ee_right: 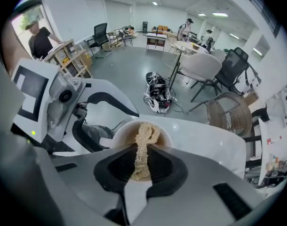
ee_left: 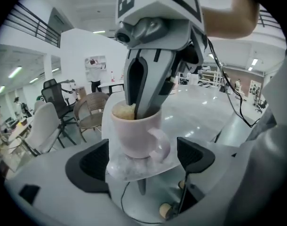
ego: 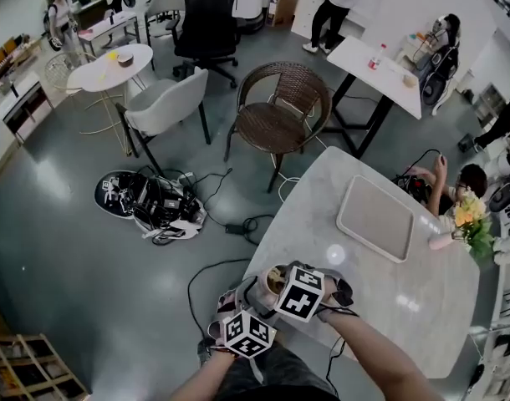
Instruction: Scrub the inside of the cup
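Observation:
A pale pink cup [ee_left: 134, 133] with a handle stands upright on the near corner of the white marble table [ego: 405, 307]. My right gripper [ee_right: 142, 166] comes down from above and is shut on a yellowish fibrous scrubber [ee_right: 143, 145], whose lower end reaches inside the cup [ee_right: 157, 128]. In the left gripper view the scrubber [ee_left: 122, 111] shows just above the rim, between the right gripper's fingers [ee_left: 134, 86]. My left gripper [ee_left: 141, 161] is open, one pad on each side of the cup with a gap on both sides. In the head view both grippers [ego: 301, 295] [ego: 248, 334] hide most of the cup [ego: 272, 281].
A beige tray [ego: 376, 218] lies further along the table, with a vase of flowers [ego: 468, 220] at its far right edge. A wicker chair [ego: 280, 115] stands beyond the table. Cables and gear [ego: 155, 203] lie on the floor to the left. A person [ego: 460, 182] sits at the right.

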